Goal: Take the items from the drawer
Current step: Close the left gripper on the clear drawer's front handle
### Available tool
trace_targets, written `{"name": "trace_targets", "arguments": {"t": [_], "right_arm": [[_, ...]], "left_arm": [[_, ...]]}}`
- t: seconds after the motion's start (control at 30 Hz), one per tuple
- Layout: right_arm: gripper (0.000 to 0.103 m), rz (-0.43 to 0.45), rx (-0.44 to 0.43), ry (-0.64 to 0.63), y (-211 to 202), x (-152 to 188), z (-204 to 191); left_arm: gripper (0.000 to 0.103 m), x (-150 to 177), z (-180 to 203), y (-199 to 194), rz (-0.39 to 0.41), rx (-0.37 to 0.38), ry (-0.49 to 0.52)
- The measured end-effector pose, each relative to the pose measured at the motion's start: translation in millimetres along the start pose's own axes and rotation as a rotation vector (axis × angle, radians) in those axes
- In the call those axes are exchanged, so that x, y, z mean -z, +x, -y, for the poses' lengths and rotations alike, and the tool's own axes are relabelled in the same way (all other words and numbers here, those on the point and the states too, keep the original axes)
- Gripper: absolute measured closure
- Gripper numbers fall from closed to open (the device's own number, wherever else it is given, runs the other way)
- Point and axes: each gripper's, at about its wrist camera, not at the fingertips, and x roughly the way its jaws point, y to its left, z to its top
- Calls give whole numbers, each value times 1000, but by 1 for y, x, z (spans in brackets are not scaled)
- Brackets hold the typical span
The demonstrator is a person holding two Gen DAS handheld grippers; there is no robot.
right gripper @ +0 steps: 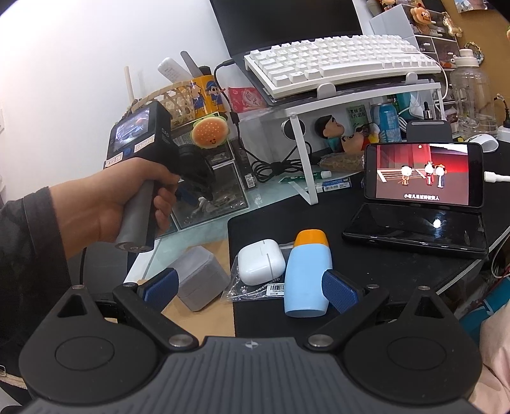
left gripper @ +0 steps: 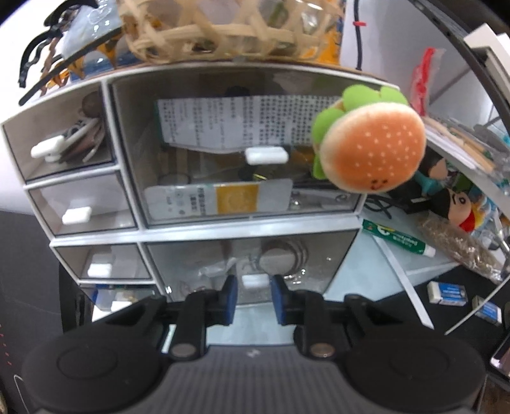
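A white drawer unit (left gripper: 140,235) with clear-fronted drawers fills the left wrist view. My left gripper (left gripper: 254,294) has its blue pads on either side of the white handle (left gripper: 255,281) of the bottom middle drawer (left gripper: 248,264), close to it; I cannot tell if they pinch it. That drawer holds small clutter. In the right wrist view my right gripper (right gripper: 251,286) is open and empty above a blue bottle with an orange cap (right gripper: 307,274), a white earbud case (right gripper: 261,261) and a grey box (right gripper: 199,277) lying on the desk. The left gripper (right gripper: 191,172) shows there at the unit.
A burger plush (left gripper: 369,140) hangs by the unit's right side. A woven basket (left gripper: 216,28) sits on top. A white shelf (right gripper: 338,98) carries a keyboard (right gripper: 338,60). A phone (right gripper: 420,175) stands on a black mat (right gripper: 366,254). Toothpaste (left gripper: 398,240) and erasers (left gripper: 448,293) lie to the right.
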Motion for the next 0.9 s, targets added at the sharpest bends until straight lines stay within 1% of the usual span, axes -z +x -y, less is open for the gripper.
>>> {"name": "trace_targets", "arguments": {"t": [0.1, 0.3, 0.47, 0.57, 0.7, 0.9], "right_arm": [[4, 0, -1, 3, 0, 0, 1], [4, 1, -4, 10, 1, 0, 2], [4, 1, -6, 12, 1, 0, 2], [4, 0, -5, 10, 1, 0, 2], [4, -1, -4, 8, 1, 1, 2], [4, -3, -3, 4, 0, 1, 2]], "left_arm": [[80, 0, 3, 0, -5, -16, -16], [81, 3, 16, -3, -10, -81, -17], [83, 1, 20, -3, -23, -107, -18], [84, 3, 23, -6, -21, -111, -8], [84, 6, 20, -8, -20, -91, -2], [84, 15, 16, -25, -22, -72, 14]]}}
